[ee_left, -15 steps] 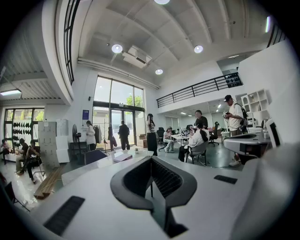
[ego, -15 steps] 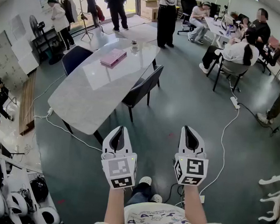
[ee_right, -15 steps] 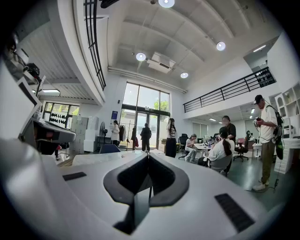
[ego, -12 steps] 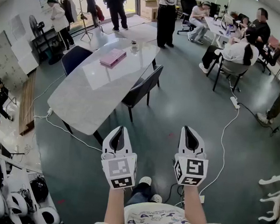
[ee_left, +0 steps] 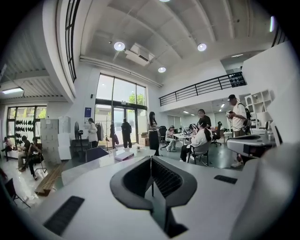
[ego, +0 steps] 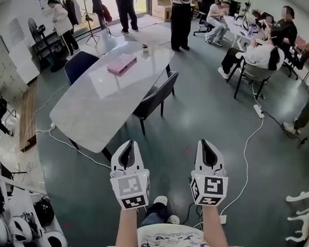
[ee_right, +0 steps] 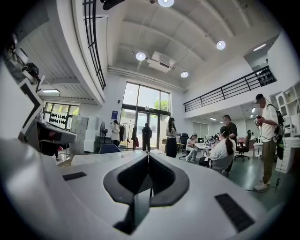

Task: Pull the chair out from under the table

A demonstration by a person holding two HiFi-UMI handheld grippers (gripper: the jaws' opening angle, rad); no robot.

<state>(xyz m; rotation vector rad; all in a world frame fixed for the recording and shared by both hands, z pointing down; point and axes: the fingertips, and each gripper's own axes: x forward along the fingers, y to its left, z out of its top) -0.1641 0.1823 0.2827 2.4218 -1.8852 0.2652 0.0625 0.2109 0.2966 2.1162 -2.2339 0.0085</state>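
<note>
White left gripper (ego: 129, 143), right gripper (ego: 207, 142) held level, fingers closed, empty; dark grey padded chair (ego: 158, 95) ahead; round ceiling lamps (ee_left: 119, 46) shown only by gripper views.

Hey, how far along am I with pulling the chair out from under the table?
Done: nothing yet; the dark chair sits tucked in at the table. In hand: nothing; the left tongs and right tongs are both shut and empty, held well short of the chair. Left: walk over, grip the chair's back, pull it clear.

The chair (ego: 157, 96) is dark, the table (ego: 91, 112) white
</note>
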